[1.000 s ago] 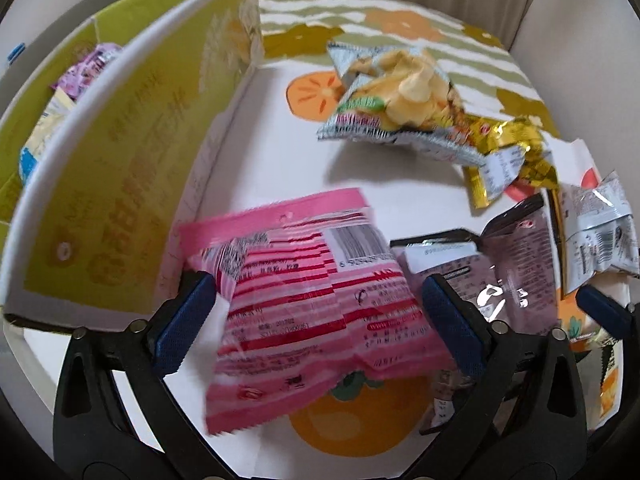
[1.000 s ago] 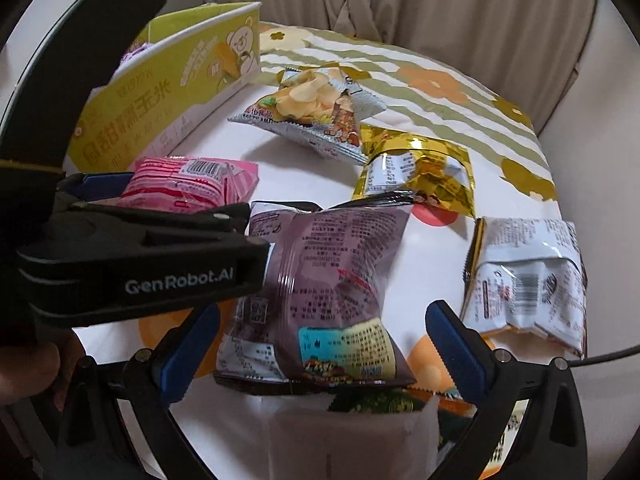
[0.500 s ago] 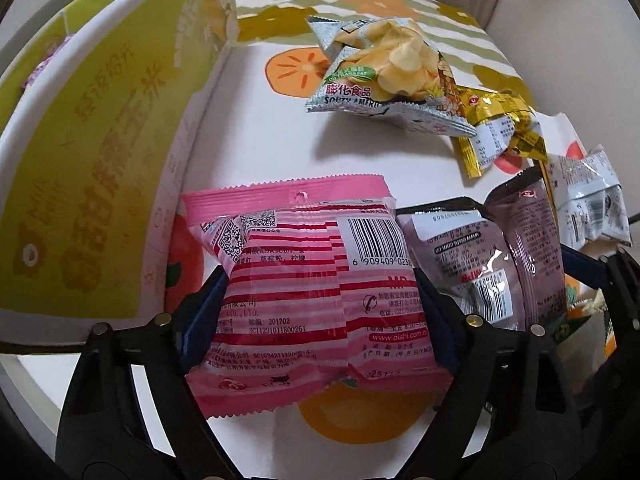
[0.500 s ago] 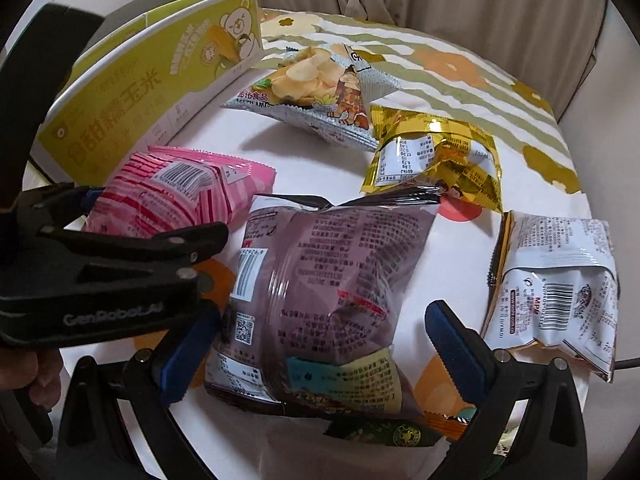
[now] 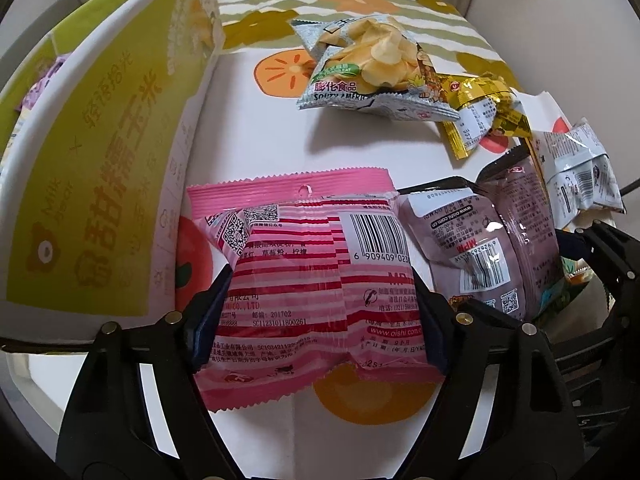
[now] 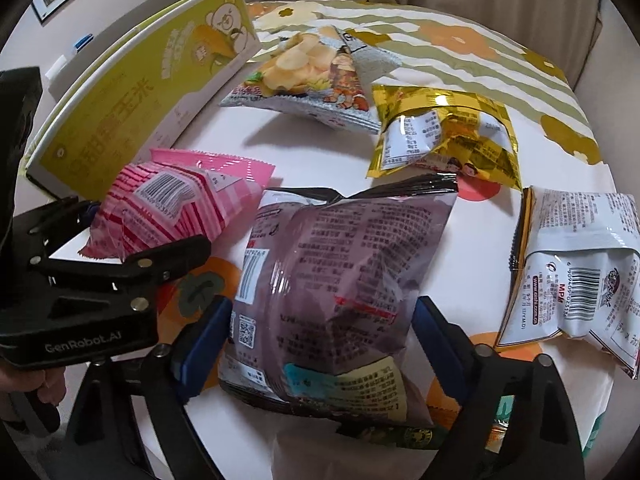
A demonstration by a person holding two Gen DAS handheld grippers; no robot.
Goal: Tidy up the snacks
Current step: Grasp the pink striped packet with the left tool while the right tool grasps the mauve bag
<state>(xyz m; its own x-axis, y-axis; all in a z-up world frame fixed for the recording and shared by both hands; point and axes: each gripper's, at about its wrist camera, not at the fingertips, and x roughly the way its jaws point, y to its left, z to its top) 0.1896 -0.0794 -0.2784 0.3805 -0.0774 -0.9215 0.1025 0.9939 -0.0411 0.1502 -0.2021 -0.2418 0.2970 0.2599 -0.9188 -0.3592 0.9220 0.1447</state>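
The left gripper [image 5: 316,312] straddles the pink bag [image 5: 308,264], which lies flat on the table [image 5: 248,152] with its long axis running away from the tool toward the sealed top edge — so the jaws take it across its short width. They are closing, and both blue pads already press the bag's sides, which bulge between them. The right gripper [image 6: 320,344] does the same to the purple bag [image 6: 336,280], just beside the pink one on its right: the bag sits between the blue pads, the jaws are closing, and the pads appear to touch its edges, though how firmly I cannot tell.

The yellow box [image 5: 92,184] stands open just to the left of the pink bag, so the left hand is nearer it — likely first to carry over, with the purple bag having to cross behind. Both bags are puffed and slippery, so a shallow grip may slide
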